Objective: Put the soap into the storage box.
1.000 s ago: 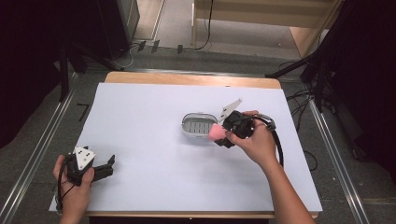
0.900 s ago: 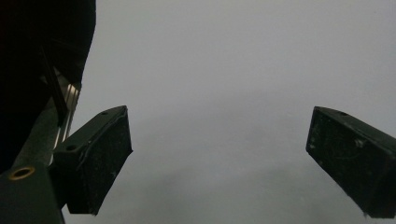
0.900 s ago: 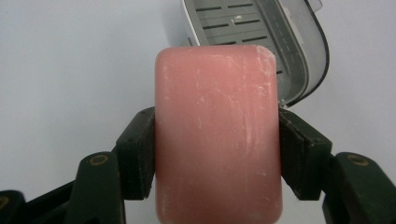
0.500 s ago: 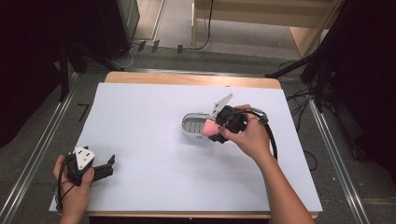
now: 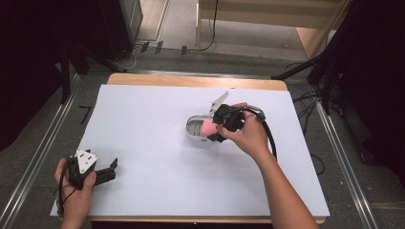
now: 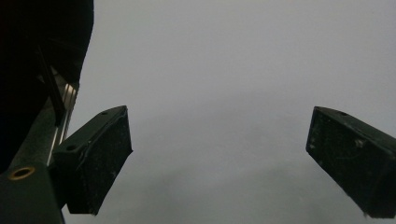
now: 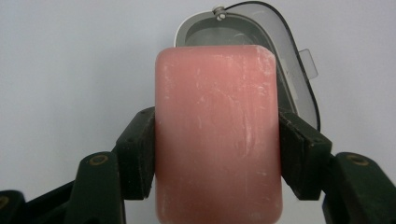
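Right gripper [image 5: 213, 131] carried pink soap [image 7: 218, 135] over grey dish [image 5: 193, 129].

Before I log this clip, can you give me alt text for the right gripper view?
A pink bar of soap stands clamped between the right gripper's two black jaws, which press on its left and right sides. Behind it on the white table cover sits a grey oval soap dish with a clear hinged lid, partly hidden by the bar.
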